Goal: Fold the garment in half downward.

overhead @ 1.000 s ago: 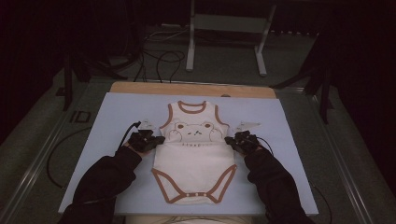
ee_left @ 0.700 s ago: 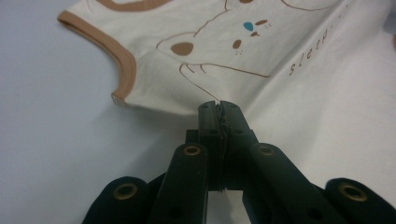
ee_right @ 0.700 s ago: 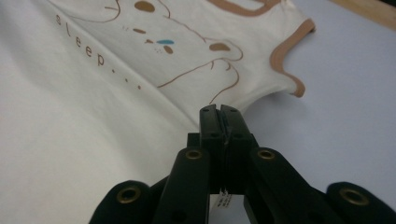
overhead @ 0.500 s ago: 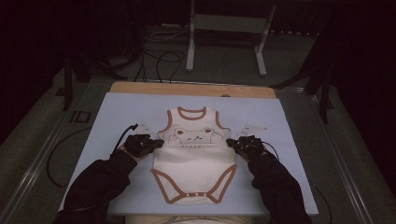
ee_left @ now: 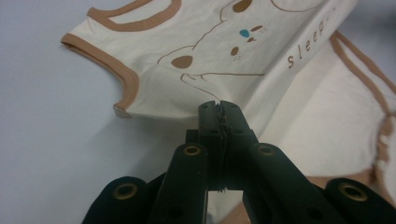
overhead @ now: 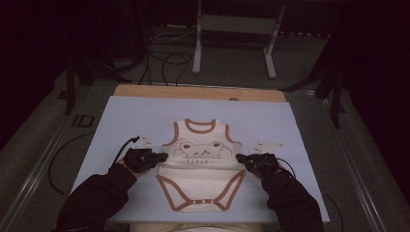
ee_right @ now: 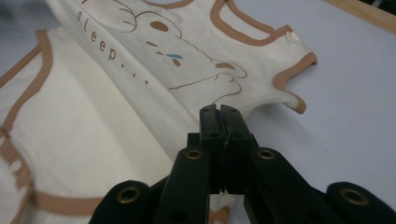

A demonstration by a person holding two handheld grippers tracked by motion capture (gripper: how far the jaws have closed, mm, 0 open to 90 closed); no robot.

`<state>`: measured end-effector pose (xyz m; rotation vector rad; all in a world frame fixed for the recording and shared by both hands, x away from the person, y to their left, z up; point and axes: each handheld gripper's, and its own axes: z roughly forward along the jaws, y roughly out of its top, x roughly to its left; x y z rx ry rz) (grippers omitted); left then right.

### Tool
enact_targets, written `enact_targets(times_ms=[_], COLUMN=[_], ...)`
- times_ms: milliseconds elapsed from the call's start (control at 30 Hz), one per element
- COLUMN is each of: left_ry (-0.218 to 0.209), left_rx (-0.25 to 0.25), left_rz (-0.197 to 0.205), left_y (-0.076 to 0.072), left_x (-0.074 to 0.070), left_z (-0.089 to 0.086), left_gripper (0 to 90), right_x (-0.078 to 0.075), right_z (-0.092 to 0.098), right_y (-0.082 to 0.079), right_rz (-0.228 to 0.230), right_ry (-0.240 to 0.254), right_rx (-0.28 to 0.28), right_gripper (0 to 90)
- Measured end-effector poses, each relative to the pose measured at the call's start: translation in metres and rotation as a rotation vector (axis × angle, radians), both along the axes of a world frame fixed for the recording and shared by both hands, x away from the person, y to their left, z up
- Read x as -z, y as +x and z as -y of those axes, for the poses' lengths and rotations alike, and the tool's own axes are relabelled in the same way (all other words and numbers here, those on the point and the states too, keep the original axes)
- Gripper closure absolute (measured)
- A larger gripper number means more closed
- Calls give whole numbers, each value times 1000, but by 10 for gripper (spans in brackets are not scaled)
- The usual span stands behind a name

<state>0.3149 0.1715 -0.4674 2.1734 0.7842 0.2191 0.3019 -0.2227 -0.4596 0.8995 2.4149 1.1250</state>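
Left gripper [overhead: 163, 157]: jaws pinched tight on the bodysuit's side edge, just under the armhole.
Right gripper [overhead: 240, 159]: jaws clamped on the opposite side edge.
Bodysuit [overhead: 201, 170]: cream with brown trim (bear print, the word "sleep"), its upper half lifted and folding over the lower half.
Mat [overhead: 121, 121]: pale blue, under the garment, on a wooden table [overhead: 193, 92].

Both forearms wore dark, loose sleeves, black gloves over the hands. Left tongs [overhead: 162, 156] and right tongs [overhead: 240, 158] were matte black, each topped by a pale three-cornered plate, a black cable curling off behind. Up close, the arms of the tongs carried brass-ringed rivet holes, and the inner faces of the jaws were ridged.
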Motion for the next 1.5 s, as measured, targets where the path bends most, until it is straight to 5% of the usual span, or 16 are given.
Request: enact_targets(times_ms=[633, 1500], left_ry=[-6, 15], left_rx=[36, 61], left_rz=[-14, -72], left_y=[-37, -64], left_x=[7, 30], left_z=[0, 1], left_gripper=[899, 898], right_x=[15, 37], right_z=[2, 4], right_y=[-41, -60], right_rz=[-44, -115], right_ry=[-9, -31], right_rx=[-43, -65], right_gripper=[896, 896])
